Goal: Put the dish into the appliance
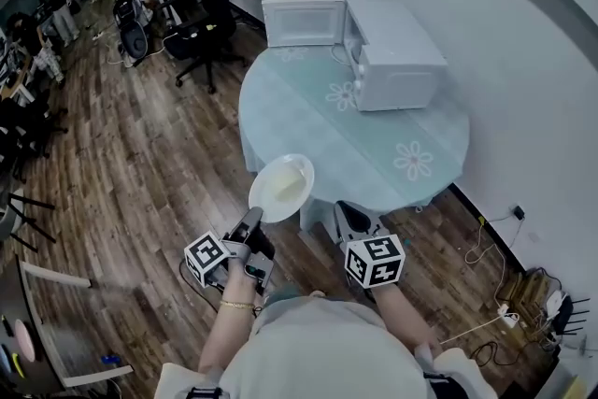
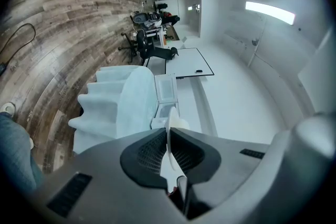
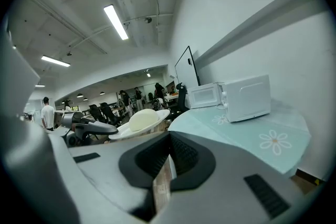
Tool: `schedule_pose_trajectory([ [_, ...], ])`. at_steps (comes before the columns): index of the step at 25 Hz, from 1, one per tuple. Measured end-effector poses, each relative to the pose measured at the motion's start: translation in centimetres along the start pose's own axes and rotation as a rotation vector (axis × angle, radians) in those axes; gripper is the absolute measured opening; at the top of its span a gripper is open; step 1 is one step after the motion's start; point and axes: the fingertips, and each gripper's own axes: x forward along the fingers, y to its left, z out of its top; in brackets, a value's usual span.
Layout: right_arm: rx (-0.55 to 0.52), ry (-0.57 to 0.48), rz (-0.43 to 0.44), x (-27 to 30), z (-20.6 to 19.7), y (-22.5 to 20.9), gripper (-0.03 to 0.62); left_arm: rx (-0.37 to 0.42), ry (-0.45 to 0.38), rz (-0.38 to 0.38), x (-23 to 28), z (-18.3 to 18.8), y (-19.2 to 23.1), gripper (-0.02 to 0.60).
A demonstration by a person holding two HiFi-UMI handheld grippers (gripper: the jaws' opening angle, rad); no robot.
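A white dish [image 1: 280, 187] holding a pale mound hangs over the wooden floor, just short of the round table's near edge [image 1: 280, 135]. My left gripper [image 1: 256, 221] is shut on its near rim. In the left gripper view the dish [image 2: 171, 126] stands edge-on between the pads. The white microwave [image 1: 397, 56] stands at the table's far side with its door [image 1: 304, 21] swung open to the left. My right gripper [image 1: 349, 215] hangs beside the dish, to its right, shut and holding nothing. The right gripper view shows the dish [image 3: 143, 119] at left and the microwave [image 3: 247, 97] ahead.
The table wears a pale green cloth with daisy prints [image 1: 414, 160]. A black office chair [image 1: 210, 23] stands beyond its far left side. Cables and a power strip [image 1: 509, 308] lie on the floor by the right wall. Desks and people fill the far left.
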Motion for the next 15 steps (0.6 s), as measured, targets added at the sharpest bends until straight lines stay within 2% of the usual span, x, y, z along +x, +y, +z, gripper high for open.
schedule_pose_trajectory([
  [7,-0.005,0.020,0.002,0.7,0.4,-0.8,0.005,-0.004,-0.011,0.001,1.0,0.2,-0.3,0.032],
  [15,-0.012,0.025,-0.020,3.6,1.7,-3.8,0.005,-0.003,-0.010,0.015,5.2,2.0,0.2,0.032],
])
